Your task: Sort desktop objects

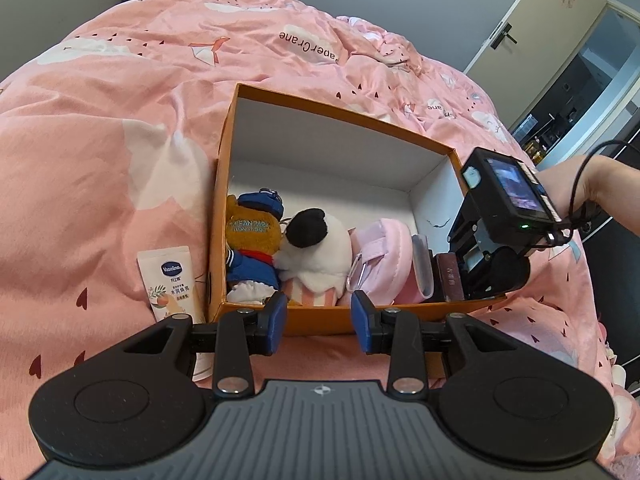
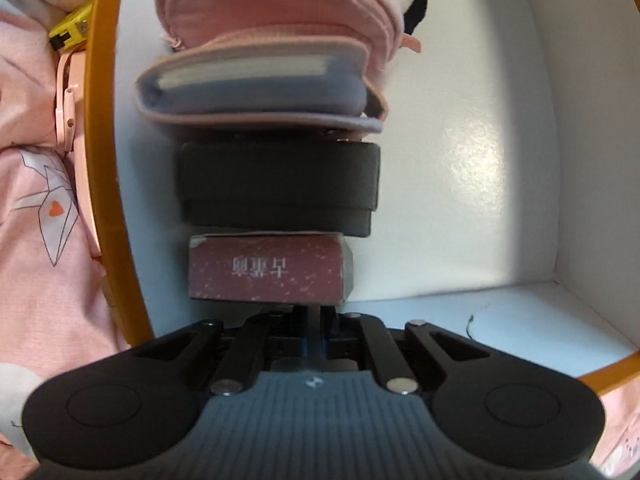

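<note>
An orange box (image 1: 224,184) with a white inside sits on the pink bedspread. It holds a brown bear plush in blue (image 1: 252,248), a black-and-white plush (image 1: 316,252), a pink pouch (image 1: 384,264) and a maroon carton (image 1: 450,276). My left gripper (image 1: 320,316) hovers open at the box's near wall, with nothing between its blue pads. My right gripper (image 2: 318,316) points down into the box with its fingers pressed together, shut. The maroon carton (image 2: 268,268) stands right at its tips and hides them. Beyond it lie a black case (image 2: 280,188) and a grey-pink wallet (image 2: 260,92).
A Vaseline tube (image 1: 172,284) lies on the bedspread left of the box. Outside the box wall (image 2: 100,160) are a yellow item (image 2: 72,28) and a pink strap (image 2: 68,120). A person's forearm (image 1: 592,184) reaches in from the right. The far half of the box floor (image 1: 320,184) is bare.
</note>
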